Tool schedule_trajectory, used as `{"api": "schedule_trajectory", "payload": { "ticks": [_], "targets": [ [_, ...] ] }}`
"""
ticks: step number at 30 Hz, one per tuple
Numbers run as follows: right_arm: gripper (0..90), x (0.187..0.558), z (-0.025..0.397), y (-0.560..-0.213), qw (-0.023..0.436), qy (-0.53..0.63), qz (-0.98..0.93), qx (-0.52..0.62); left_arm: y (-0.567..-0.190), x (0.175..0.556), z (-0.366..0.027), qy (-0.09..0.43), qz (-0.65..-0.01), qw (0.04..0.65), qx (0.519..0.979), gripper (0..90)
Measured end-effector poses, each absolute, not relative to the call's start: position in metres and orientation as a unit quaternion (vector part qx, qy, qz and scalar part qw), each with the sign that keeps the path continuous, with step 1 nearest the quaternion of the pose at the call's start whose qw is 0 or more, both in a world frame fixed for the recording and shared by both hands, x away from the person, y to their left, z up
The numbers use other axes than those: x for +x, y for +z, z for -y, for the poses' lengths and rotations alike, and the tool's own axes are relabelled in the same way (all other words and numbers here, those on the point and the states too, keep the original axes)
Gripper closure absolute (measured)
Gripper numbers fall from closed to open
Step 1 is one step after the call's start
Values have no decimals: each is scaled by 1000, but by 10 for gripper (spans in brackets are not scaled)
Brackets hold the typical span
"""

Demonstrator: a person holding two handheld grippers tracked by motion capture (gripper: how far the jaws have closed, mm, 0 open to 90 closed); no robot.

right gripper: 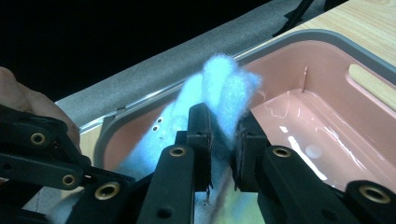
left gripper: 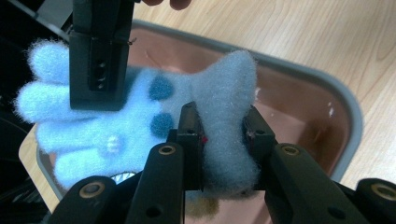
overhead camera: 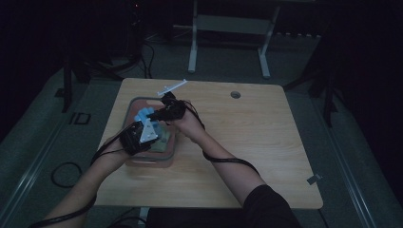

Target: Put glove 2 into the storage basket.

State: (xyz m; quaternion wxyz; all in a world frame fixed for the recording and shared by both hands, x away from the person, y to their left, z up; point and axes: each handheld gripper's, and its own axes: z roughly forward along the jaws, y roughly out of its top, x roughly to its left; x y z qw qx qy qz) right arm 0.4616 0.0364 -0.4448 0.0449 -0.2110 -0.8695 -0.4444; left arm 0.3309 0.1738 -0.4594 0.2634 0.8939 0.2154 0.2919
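Scene: a dim room; a person's forearms come in from the bottom of the high view over a pale wood-grain tabletop [overhead camera: 247, 142] with rounded corners.
Tub: a pink plastic tub [left gripper: 299, 100] with a grey rim and glossy, smooth inner walls stands at the tabletop's left part; light glints on its floor in the right gripper view.
Glove: a fluffy light-blue glove [left gripper: 126, 121], fuzzy knit with stubby rounded fingers and two darker blue round dots on it, is held above the tub between both tongs.
Left tongs: the left tongs [left gripper: 223, 140], matte black with brass-coloured rivets, are closed narrow on the glove's cuff end, the fleece bulging out above and below the jaws.
Right tongs: the right tongs [right gripper: 223, 140] pinch a tuft of the same blue fleece; in the left gripper view they come down from the top onto the glove's finger side.
Hands: the left hand [overhead camera: 114, 149] and the right hand [overhead camera: 190, 124] meet over the tub, black cables trailing along both arms.
White piece: a thin white strip-like thing [overhead camera: 172, 87] lies on the tabletop beyond the tub; its make is too small to tell.
Tub contents: something greenish lies low in the tub under the glove, blurred and mostly hidden by the jaws.
Hard to see: the room beyond the tabletop is nearly black; pale frame legs [overhead camera: 192, 42] stand on the floor behind.
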Motion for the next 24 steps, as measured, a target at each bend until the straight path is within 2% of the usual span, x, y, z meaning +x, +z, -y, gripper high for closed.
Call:
{"api": "schedule_trajectory", "payload": {
  "ticks": [8, 24],
  "targets": [
    [798, 466, -41, -465, 58, -435, 868, -232, -477, 336, -175, 276, -224, 259, 898, 745],
    [796, 478, -19, -489, 45, -410, 871, -265, -495, 353, -160, 246, -209, 264, 909, 744]
  ]
}}
